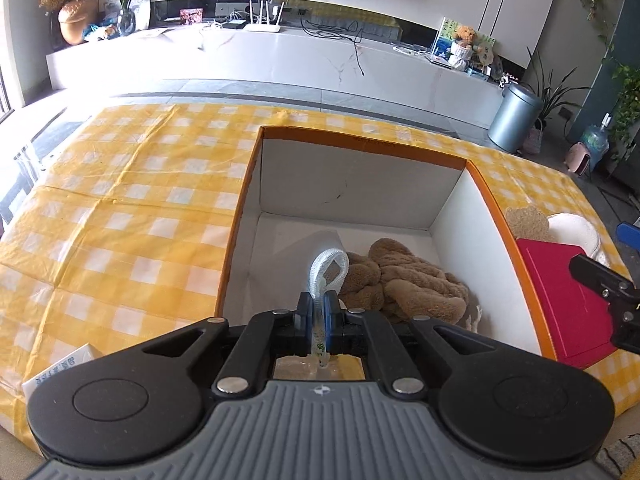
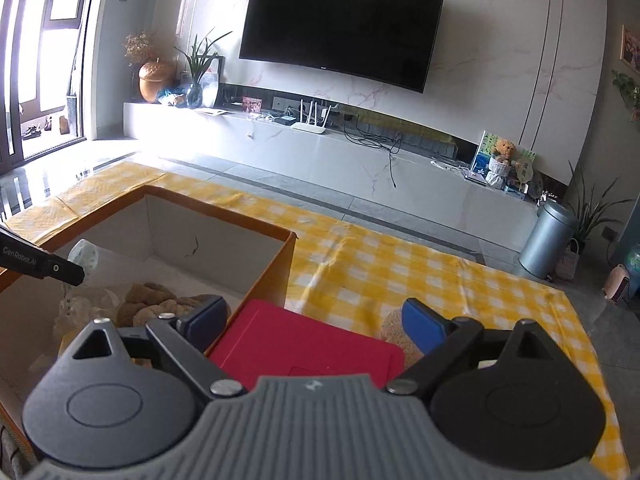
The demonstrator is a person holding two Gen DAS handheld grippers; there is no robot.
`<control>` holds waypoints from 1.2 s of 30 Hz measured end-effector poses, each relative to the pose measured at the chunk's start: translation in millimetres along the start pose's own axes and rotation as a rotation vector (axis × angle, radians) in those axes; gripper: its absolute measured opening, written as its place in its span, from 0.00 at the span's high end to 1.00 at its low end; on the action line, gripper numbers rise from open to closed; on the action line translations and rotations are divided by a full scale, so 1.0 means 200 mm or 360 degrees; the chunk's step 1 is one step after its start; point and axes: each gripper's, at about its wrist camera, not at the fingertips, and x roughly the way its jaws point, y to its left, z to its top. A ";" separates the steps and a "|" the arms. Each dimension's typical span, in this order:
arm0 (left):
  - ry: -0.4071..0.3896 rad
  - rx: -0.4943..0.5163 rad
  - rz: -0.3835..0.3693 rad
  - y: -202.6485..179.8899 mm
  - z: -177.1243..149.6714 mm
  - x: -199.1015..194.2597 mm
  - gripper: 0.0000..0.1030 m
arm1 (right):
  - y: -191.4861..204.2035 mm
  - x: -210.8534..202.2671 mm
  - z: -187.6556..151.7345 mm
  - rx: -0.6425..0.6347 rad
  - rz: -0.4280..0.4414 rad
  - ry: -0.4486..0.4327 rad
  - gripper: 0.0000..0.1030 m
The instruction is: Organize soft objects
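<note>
The left tongs [image 1: 319,312] are closed on a thin, clear plastic packet with a white mesh loop [image 1: 326,270], pinched upright between the blue pads so that the loop stands above the fingertips. They point steeply down into the open cardboard box with orange rim and white inner walls [image 1: 360,168], over its near side. On the box floor, just right of the pinched packet, lies a crumpled brown fleecy plush toy [image 1: 404,284], against the right wall.

The right tongs [image 2: 316,318] stand wide open with nothing between the pads, tilted down over a flat red rectangular lid [image 2: 304,346] that lies on the worktop touching the box's right wall. One blue pad hangs over the box's right rim near the plush toy, the other over a tan, bear-shaped fuzzy mat [image 2: 394,326] just beyond the red lid's far edge. In the left wrist view a round white fluffy pad [image 1: 576,228] lies beside that mat, near the worktop's right edge.

The worktop is covered by a yellow and white checked cloth [image 1: 120,208]; the box sits towards its right half.
</note>
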 end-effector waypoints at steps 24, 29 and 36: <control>-0.0738 0.0093 -0.0138 -0.17 0.03 -0.41 0.05 | -0.19 0.03 -0.07 0.0161 -0.0159 0.0093 0.10; -0.0745 0.0209 -0.0186 -0.26 0.00 -0.43 0.05 | -0.27 0.00 -0.08 0.0222 -0.0204 0.0089 0.10; -0.0701 0.0334 -0.0239 -0.38 -0.06 -0.42 0.06 | -0.40 -0.03 -0.11 0.0331 -0.0300 0.0128 0.10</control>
